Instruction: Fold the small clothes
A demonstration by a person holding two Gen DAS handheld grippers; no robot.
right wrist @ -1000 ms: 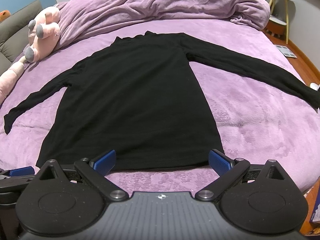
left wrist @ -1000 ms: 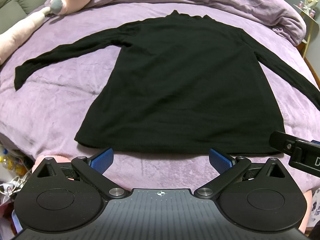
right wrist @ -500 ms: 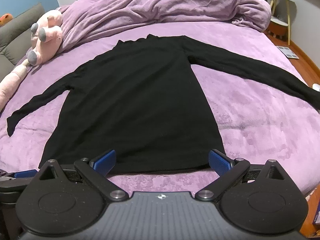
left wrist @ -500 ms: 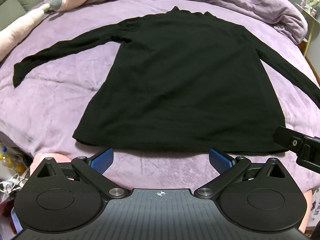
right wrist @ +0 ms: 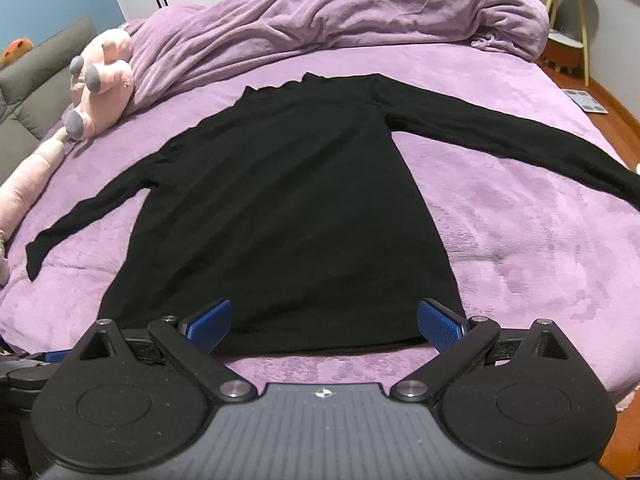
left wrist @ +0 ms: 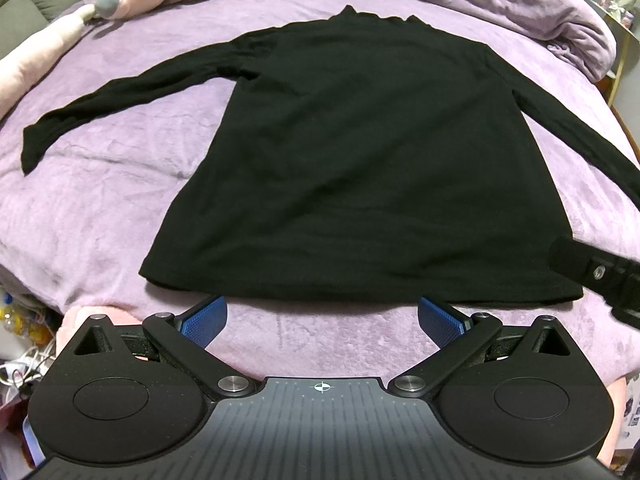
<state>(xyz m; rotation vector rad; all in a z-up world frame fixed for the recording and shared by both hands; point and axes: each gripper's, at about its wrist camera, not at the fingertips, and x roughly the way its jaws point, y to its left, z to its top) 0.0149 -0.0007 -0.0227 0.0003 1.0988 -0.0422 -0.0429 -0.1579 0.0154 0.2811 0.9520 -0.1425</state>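
Observation:
A black long-sleeved top point(left wrist: 360, 152) lies flat on the purple bed, collar far, hem near, both sleeves spread out to the sides. It also shows in the right wrist view point(right wrist: 296, 216). My left gripper point(left wrist: 322, 318) is open and empty, just short of the hem near its left half. My right gripper point(right wrist: 324, 322) is open and empty, its blue pads point(right wrist: 438, 324) over the hem near the right corner. The right gripper's body point(left wrist: 600, 276) shows at the right edge of the left wrist view.
A bunched purple duvet point(right wrist: 340, 20) lies across the far side of the bed. A pink plush toy point(right wrist: 100, 80) lies at the far left. A small side table point(right wrist: 568, 44) and wooden floor are to the right. Clutter point(left wrist: 16, 344) lies below the bed's near left edge.
Both grippers have moved forward and slightly down toward the hem; the top looms larger. The right gripper now reaches over the hem. Both stay open.

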